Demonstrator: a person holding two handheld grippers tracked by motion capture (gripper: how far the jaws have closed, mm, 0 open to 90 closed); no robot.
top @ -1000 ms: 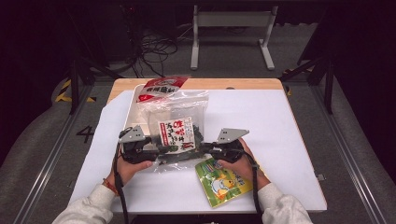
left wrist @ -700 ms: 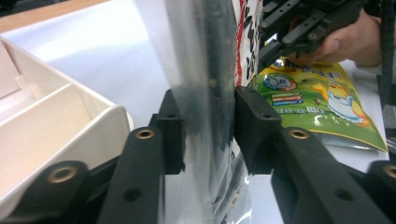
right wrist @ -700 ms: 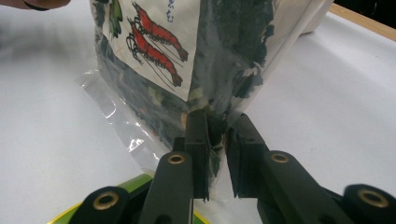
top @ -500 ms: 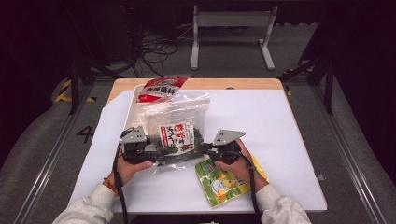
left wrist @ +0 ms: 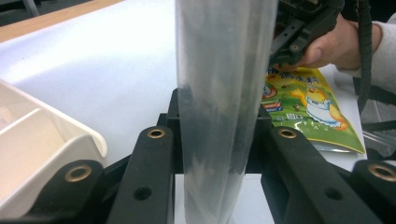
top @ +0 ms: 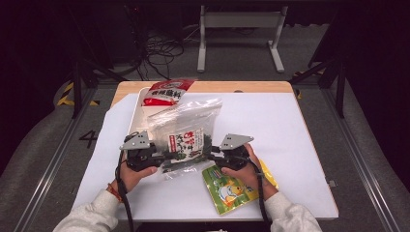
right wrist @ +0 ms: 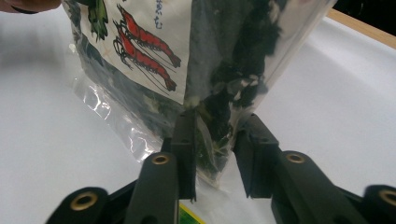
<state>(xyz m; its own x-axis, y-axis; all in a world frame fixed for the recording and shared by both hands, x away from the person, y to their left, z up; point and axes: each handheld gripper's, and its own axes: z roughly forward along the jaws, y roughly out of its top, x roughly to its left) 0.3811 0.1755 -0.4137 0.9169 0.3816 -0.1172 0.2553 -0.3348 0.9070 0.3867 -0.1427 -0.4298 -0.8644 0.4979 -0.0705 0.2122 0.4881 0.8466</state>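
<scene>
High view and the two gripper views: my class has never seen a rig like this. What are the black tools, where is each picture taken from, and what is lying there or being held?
A person holds a hand-operated two-jaw tool in each hand. The high view looks down from above. Each gripper view rides on one tool and looks along its black jaws.

On the white table lie a red packet, a white tray and a green packet.

The left gripper has just been closing and seems to clamp one edge of the clear bag, which holds dark dried food. The right gripper has just been opening, with the bag's other edge between its jaws.
</scene>
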